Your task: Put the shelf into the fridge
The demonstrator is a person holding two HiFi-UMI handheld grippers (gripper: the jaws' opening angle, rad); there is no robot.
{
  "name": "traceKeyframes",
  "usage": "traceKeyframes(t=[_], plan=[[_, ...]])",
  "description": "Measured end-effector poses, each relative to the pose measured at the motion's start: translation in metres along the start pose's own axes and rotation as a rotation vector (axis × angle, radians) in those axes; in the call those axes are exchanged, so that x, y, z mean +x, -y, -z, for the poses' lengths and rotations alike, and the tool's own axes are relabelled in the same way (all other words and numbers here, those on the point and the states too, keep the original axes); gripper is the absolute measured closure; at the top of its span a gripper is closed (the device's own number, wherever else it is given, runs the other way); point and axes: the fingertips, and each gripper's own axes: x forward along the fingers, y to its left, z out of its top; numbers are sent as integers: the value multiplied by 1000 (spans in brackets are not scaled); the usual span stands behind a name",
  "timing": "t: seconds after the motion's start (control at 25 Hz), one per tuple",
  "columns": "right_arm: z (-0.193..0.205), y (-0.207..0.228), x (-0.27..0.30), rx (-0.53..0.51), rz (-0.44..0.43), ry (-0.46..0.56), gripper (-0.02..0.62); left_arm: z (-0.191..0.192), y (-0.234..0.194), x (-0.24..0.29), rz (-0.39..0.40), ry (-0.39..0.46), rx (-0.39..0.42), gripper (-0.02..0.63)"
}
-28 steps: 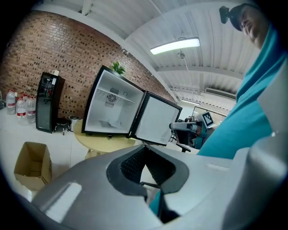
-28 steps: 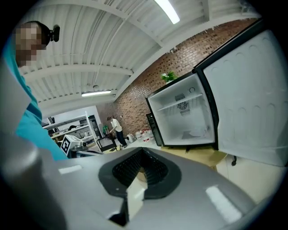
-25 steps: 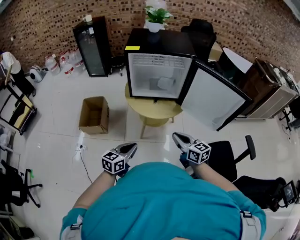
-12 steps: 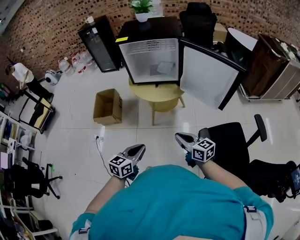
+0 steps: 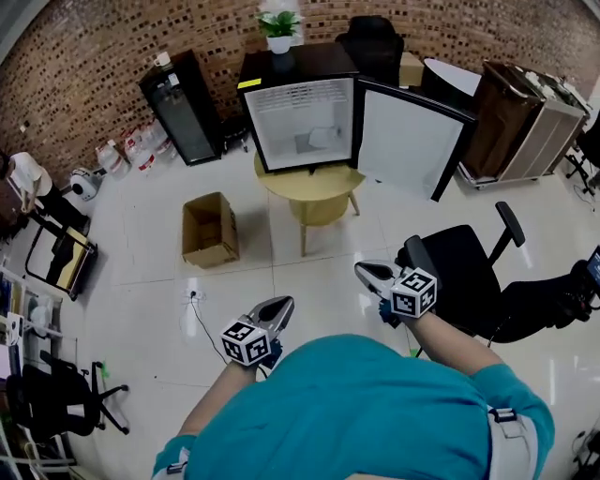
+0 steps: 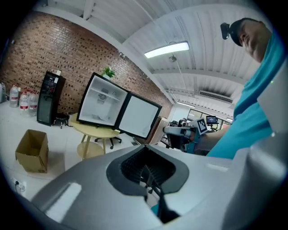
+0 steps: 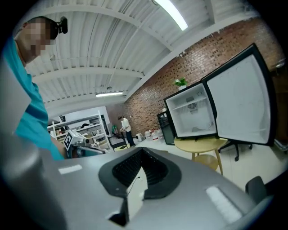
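Observation:
The small black fridge (image 5: 302, 122) stands on a round yellow table (image 5: 314, 192) across the room, its door (image 5: 408, 141) swung open to the right. Its white inside shows a pale object (image 5: 323, 139) low at the back; I cannot pick out a shelf anywhere. My left gripper (image 5: 281, 303) and right gripper (image 5: 361, 270) are held at waist height, far from the fridge, both shut and empty. The left gripper view shows the fridge (image 6: 101, 105) beyond the closed left gripper (image 6: 148, 179). The right gripper view shows the fridge (image 7: 193, 117) past the closed right gripper (image 7: 135, 184).
An open cardboard box (image 5: 210, 230) lies on the tiled floor left of the table. A black office chair (image 5: 459, 272) stands close to my right gripper. A tall black cooler (image 5: 178, 108) and water bottles (image 5: 131, 145) line the brick wall. A potted plant (image 5: 279, 23) tops the fridge.
The head view has swung and drawn back, so the fridge now sits further off and more chair shows at right. Both grippers stay shut, shifted slightly right and lower in the view.

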Motion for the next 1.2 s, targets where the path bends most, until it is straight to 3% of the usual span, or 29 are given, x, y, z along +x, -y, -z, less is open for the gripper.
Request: traceKeyframes(t=[0.2,0.4,0.6,0.96,1.08,1.2], plan=[[3,-58,20,19,84,39,594,-2,-12,-70,61,-38,27,606],[23,-96,9,36,85,42,594,19,0,-104,51,-25,13,606],[53,-111,-37,8,23,58,594,52,49,-104,8,3,50,606],[81,-109,-148,46,-92,74,595,100,166,-46,-37,33,-18,606],[95,-110,-163,90,-86,68,595,100,187,-42,-38,37,-2,606],[104,-136,-161,118,-89,69,595,95,189,-58,-40,58,-22,606]])
